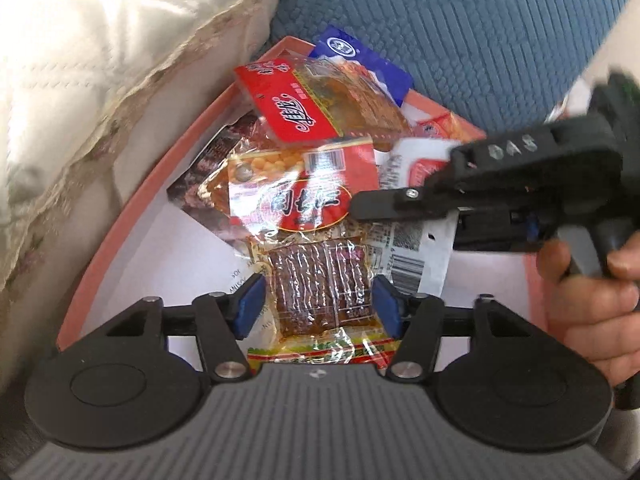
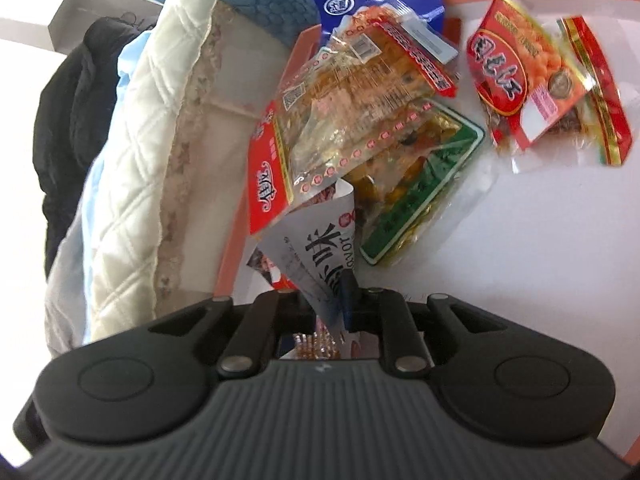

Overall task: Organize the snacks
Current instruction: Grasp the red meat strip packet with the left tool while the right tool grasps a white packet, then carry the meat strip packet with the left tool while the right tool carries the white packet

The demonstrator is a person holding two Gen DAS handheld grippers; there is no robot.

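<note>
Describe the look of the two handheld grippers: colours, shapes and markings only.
Both share one build: a ribbed grey body, two round black discs, black linkage arms with silver pivot pins, and blue pads on the fingertips. The right gripper, seen side-on, is black with raised lettering and a pistol-style handle.

salmon-pink tray (image 1: 132, 184), blue ribbed cushion (image 1: 460, 20), cream quilted fabric (image 1: 100, 40)

Bare white tray floor (image 2: 520, 240) right of the snack heap (image 2: 360, 120); cushion (image 2: 132, 160) seemingly crowding its left rim.
</note>
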